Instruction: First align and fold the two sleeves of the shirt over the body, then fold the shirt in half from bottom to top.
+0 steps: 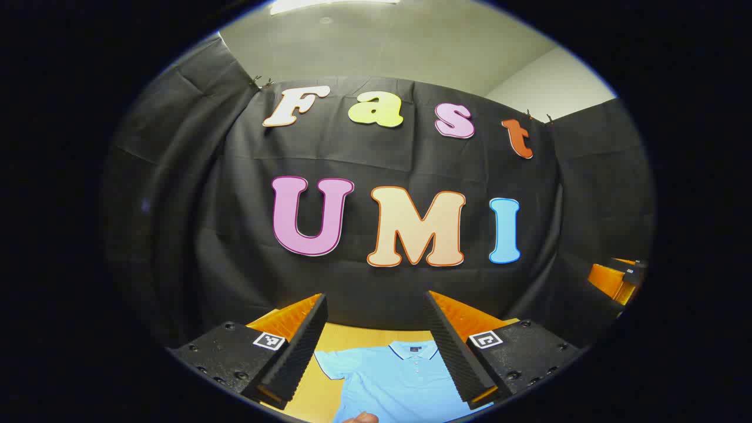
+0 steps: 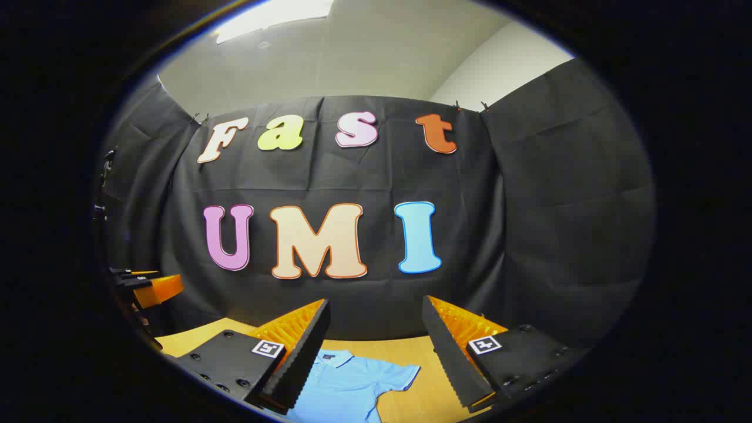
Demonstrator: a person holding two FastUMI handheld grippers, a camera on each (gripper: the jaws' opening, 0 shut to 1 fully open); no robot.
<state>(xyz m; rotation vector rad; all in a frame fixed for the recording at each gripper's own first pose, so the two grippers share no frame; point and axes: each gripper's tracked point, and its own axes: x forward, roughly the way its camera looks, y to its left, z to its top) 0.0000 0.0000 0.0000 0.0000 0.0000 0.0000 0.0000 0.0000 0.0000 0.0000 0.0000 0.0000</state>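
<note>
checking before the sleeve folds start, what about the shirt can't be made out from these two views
- Left gripper view: the shirt runs off the bottom edge, so its hem is cut off; the left gripper's finger hides its right sleeve.
- Right gripper view: the right gripper's finger covers the shirt's left part; the lower body is cut off.

**Booth fixtures**

Bench (image 2: 411,405): pale wood top, seen low in both views. Black cloth wall (image 1: 376,153): hung behind the bench, creased, clipped along its upper edge. Ceiling (image 2: 329,53): plain, with one lit panel (image 2: 276,14) set in it.
</note>
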